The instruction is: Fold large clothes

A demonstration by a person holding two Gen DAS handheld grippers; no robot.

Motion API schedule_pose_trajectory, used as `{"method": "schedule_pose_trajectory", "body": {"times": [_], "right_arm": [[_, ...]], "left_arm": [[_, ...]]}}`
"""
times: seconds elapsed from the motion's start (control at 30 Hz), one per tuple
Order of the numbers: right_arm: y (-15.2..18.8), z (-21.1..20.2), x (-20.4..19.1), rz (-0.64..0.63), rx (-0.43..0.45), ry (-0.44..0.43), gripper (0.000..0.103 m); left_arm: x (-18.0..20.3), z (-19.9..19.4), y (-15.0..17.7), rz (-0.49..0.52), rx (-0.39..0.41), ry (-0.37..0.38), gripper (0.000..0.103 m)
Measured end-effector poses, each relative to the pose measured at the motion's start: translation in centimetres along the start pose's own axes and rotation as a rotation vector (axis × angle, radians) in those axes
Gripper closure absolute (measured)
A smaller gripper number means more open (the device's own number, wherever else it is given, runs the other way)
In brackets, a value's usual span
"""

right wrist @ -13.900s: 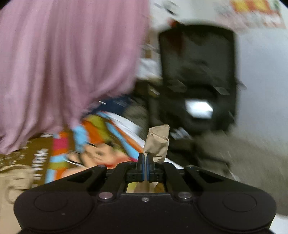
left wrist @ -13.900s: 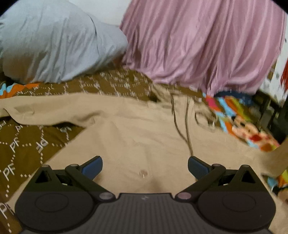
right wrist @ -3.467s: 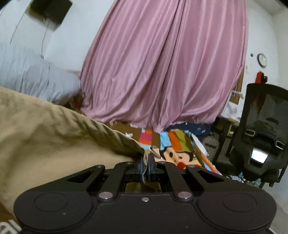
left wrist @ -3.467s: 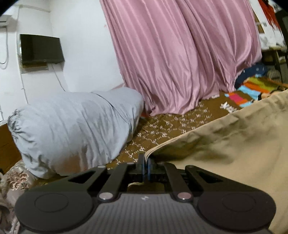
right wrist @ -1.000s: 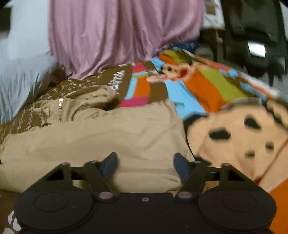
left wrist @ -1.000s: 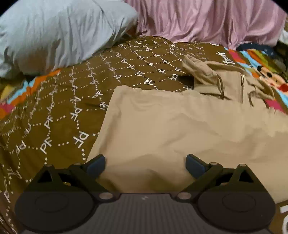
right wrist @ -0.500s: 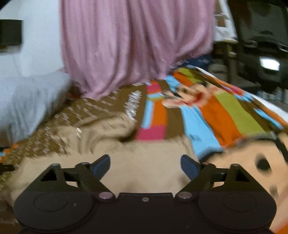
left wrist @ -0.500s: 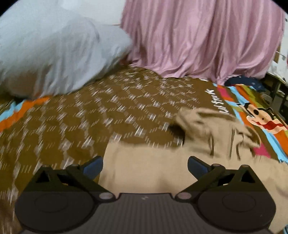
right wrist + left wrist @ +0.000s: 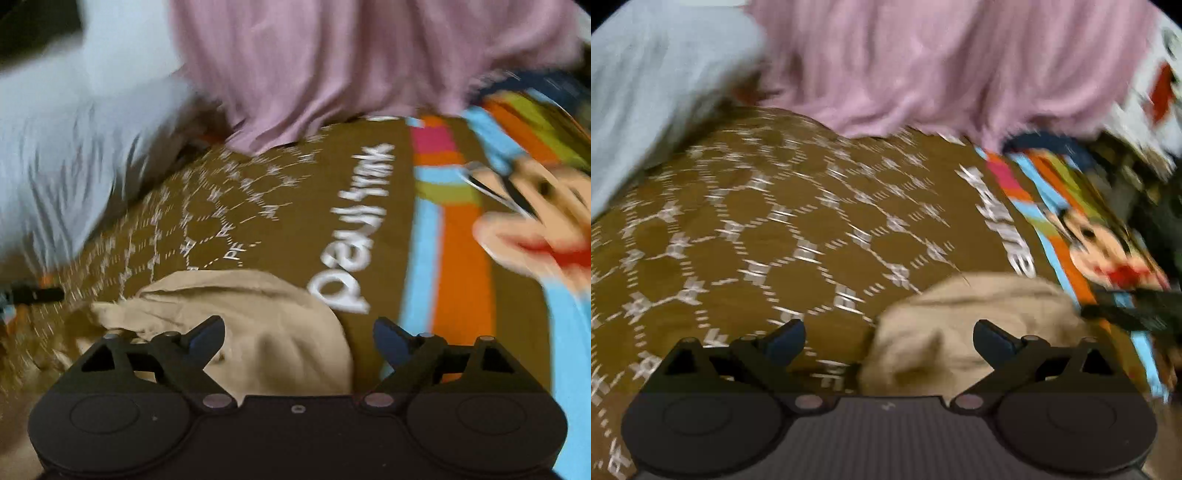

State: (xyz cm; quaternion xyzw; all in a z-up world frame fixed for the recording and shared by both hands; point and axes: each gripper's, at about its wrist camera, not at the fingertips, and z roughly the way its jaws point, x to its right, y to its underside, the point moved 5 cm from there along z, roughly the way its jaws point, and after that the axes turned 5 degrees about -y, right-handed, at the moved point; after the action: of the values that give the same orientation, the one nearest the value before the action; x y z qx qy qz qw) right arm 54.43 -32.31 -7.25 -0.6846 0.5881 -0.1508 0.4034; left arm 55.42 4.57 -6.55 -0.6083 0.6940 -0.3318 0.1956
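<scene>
Both your left gripper and right gripper hang spread and empty over the hoodie's hood; tuck it in next.

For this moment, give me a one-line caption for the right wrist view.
Open right gripper above a tan fabric garment lying on a brown patterned bedspread.

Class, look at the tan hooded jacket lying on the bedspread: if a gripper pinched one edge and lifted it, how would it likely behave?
The tan hooded jacket would probably go floppy and drape, since it already lies in soft creased folds. It is unlikely to roll or tip. It may slide rather than snag on the bedspread, though blur hides the texture.
</scene>
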Motion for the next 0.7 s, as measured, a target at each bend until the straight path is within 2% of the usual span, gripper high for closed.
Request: {"method": "schedule_pose_trajectory", "body": {"times": [0.13, 0.2, 0.23, 0.27, 0.33, 0.43, 0.53, 0.6, 0.7], "right_arm": [[-1.6, 6.2, -4.3, -0.282, -0.104, 0.026, 0.015], [-1.7, 8.5, -5.7, -0.357, -0.132, 0.056, 0.025], [-1.7, 9.3, -5.9, -0.366, -0.142, 0.069, 0.043], [-1.9, 10.0, -6.2, -0.358, -0.149, 0.076, 0.068], [-2.1, 10.5, -5.9, -0.330, -0.156, 0.112, 0.089], [-2.9, 7.8, -6.9, -0.348, -0.049, 0.116, 0.092], [-3.1, 3.6, -9.1, -0.432, 0.065, 0.131, 0.093], [-2.3, 0.3, -11.1, -0.543, 0.140, 0.149, 0.094], [0.8, -5.2, -14.8, -0.753, 0.244, 0.160, 0.095]], "left_arm": [[1.6, 2.9, 2.2, 0.111, -0.100, -0.076, 0.018], [1.5, 2.9, 3.3, 0.102, -0.095, -0.084, 0.018], [1.1, 2.4, 3.4, 0.074, -0.090, -0.072, 0.018], [0.7, 1.9, 3.5, 0.035, -0.093, -0.046, 0.018], [-0.1, 0.1, 3.5, -0.017, -0.094, -0.012, 0.018], [-1.1, -3.9, 3.5, -0.023, -0.036, 0.001, 0.015], [-1.7, -8.5, 4.1, -0.035, 0.026, 0.021, 0.012], [-2.0, -11.4, 4.6, -0.044, 0.055, 0.023, 0.012], [-2.5, -15.5, 6.0, -0.059, 0.098, 0.022, 0.010]]}}
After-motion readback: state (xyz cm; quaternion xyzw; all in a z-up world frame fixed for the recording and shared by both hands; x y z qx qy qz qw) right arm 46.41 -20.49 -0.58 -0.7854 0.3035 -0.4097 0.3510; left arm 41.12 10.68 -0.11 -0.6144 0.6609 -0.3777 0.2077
